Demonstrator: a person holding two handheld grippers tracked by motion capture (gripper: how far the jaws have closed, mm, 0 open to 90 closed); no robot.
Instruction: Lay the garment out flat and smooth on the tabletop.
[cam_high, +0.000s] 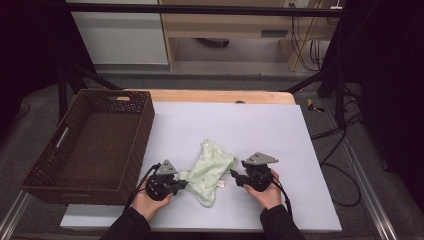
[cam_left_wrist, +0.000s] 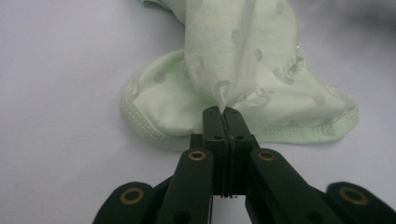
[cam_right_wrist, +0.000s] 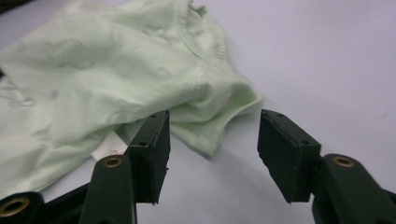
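Note:
A pale green patterned baby garment (cam_high: 210, 170) lies crumpled on the lavender table cover. My left gripper (cam_high: 184, 184) touches its left edge and is shut on a pinch of the fabric (cam_left_wrist: 223, 95), which rises taut from the jaw tips (cam_left_wrist: 223, 116). My right gripper (cam_high: 233, 175) sits at the garment's right side. In the right gripper view its jaws stand apart (cam_right_wrist: 212, 133), and a hemmed fold of the garment (cam_right_wrist: 205, 116) lies between them, untouched by the pads. A small white label (cam_high: 220, 184) shows near the garment's lower right.
A dark brown wicker basket (cam_high: 90, 145) stands on the left of the table, close beside my left hand. The lavender cover (cam_high: 270, 125) stretches wide behind and to the right of the garment. Its front edge runs just under both hands.

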